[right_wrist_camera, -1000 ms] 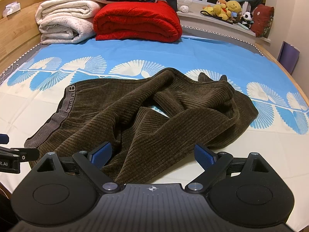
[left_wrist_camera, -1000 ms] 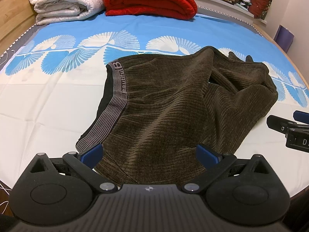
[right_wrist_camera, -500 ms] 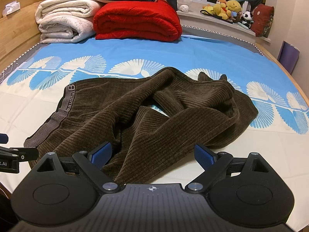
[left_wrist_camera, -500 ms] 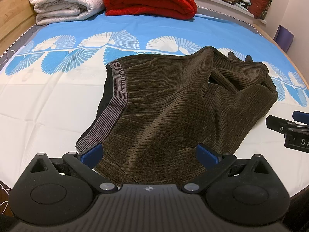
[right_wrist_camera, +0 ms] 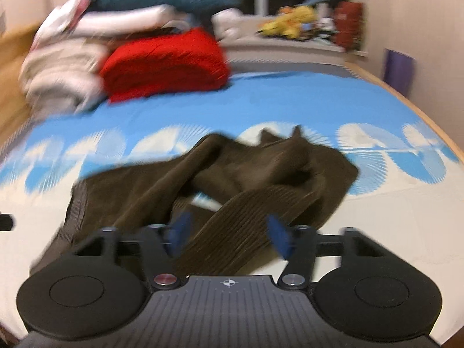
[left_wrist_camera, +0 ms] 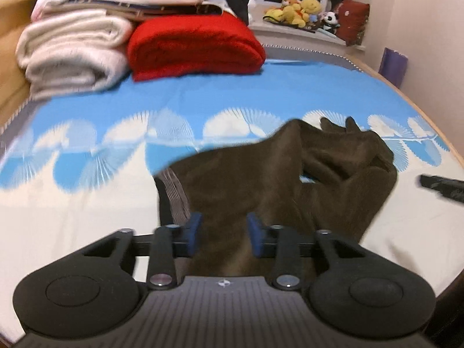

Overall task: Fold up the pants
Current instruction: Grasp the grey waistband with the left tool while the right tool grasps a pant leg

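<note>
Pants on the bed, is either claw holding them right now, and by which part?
It cannot be told. The pants lie between the fingers of the left claw and the right claw, but both claws show gaps and the frames are blurred.

The left claw (left_wrist_camera: 222,236) has its blue pads (left_wrist_camera: 195,233) partly closed, with a gap between them. The right claw (right_wrist_camera: 229,236) is wider, its pads (right_wrist_camera: 279,236) apart; this view is blurred.
</note>
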A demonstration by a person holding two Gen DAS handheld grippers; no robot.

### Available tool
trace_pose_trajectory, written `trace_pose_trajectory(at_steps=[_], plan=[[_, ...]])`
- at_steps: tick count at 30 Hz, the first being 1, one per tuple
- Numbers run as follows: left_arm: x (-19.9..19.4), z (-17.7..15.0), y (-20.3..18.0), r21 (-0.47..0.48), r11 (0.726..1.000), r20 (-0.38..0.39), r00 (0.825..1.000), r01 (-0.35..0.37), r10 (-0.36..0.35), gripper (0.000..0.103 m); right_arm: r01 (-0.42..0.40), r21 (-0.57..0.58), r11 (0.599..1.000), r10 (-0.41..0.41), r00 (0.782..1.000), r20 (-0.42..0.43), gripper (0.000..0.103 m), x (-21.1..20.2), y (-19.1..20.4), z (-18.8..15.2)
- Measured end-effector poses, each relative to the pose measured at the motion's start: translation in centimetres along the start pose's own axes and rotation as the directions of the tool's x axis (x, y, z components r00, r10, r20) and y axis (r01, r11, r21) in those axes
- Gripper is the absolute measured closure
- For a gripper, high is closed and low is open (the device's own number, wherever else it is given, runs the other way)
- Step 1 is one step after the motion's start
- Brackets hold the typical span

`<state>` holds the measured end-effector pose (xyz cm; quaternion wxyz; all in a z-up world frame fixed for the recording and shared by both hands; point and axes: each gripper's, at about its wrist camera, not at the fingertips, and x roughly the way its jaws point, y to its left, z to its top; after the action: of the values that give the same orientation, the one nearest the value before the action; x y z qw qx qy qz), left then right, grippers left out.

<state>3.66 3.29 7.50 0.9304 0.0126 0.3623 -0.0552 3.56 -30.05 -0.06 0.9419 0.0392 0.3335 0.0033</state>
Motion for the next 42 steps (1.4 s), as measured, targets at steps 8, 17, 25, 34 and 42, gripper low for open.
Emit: trace_pose_trajectory(at_steps=[8,17,25,34,42], plan=[[10.6,-2.2,9.7,-0.227,0.955,-0.367,0.925,-0.190,0.097,0.084,0.041,0.174,0.984,-0.054,0.996,0.072,0.068,3.3,-7.4,4.9],[15.3,-3.4,10.1,-0.179,0.973,-0.425,0.904,-0.142,0.054,0.080,0.153,0.375,0.914,-0.079,0.976,-0.205,0.066,15.9,-15.0,5.8],[18.5,-4.4,9.9,-0.241,0.966,-0.428,0.903,-0.090,-0.023,0.031,0.208,0.410,0.888,-0.081,0.949,-0.305,0.034,22.3,-17.1,5.3],[22.1,-4.6,7.3,-0.163,0.984,-0.479,0.878,-0.071,-0.016,0.019,0.178,0.352,0.919,-0.043,0.933,-0.357,0.039,25.8,-15.5,5.0],[24.1,-5.6,6.5,-0.077,0.992,-0.520,0.853,-0.095,0.042,0.022,0.145,0.302,0.942,-0.037,0.941,-0.338,0.093,24.6,-14.9,5.3]])
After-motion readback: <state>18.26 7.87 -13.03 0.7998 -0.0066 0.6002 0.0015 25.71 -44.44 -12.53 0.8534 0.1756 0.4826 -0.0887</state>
